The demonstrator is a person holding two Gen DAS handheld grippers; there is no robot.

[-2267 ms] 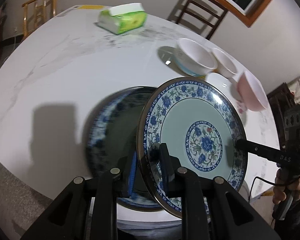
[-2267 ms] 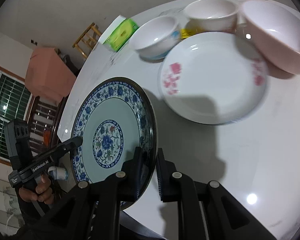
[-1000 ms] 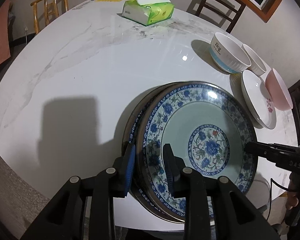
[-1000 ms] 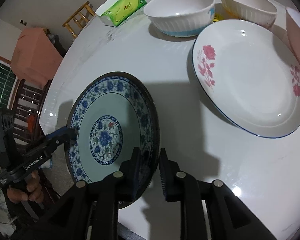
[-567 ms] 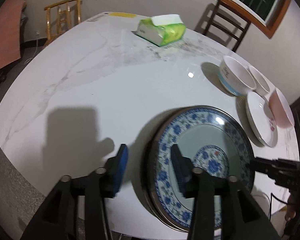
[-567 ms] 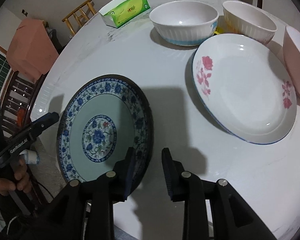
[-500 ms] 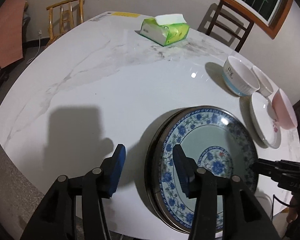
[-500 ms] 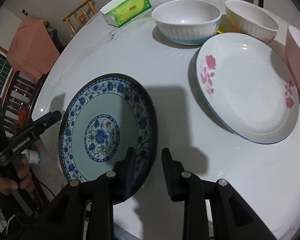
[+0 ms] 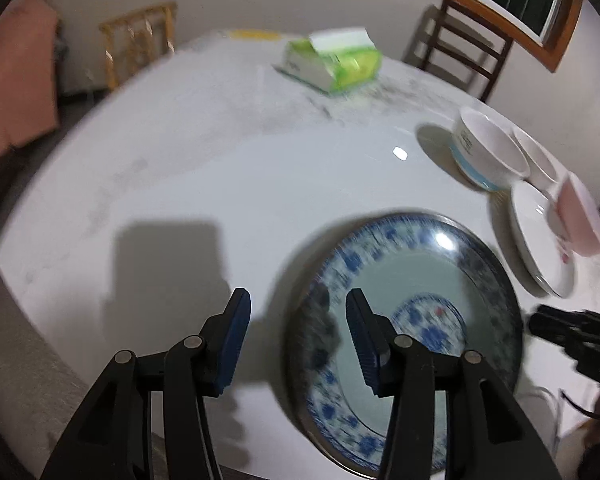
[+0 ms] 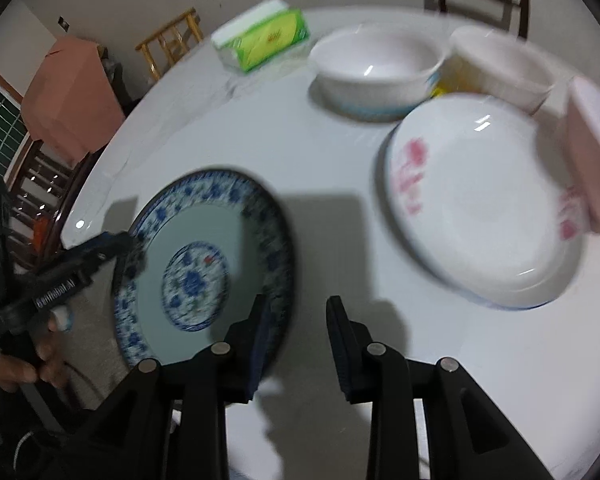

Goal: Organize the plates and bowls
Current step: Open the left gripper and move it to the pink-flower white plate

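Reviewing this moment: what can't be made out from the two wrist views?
- Blue-patterned plate, left wrist: motion blur; any plate beneath it unclear.
- Pink bowl, right wrist: cut by the edge, blurred.
- Lettering on blue-banded bowl, left wrist: too small.
- Right gripper, left wrist: only its tip shows.

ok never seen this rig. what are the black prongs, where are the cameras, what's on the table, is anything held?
No robot arm: a person carries a handheld two-finger tool in each hand, with a fisheye camera on each looking along its fingers. The left tool and right tool have just been opening; nothing is between the fingers. On the white marble round table: a blue-and-white patterned plate, white plate with pink flowers, white bowl with a blue band, second white bowl, pink bowl, green tissue pack.
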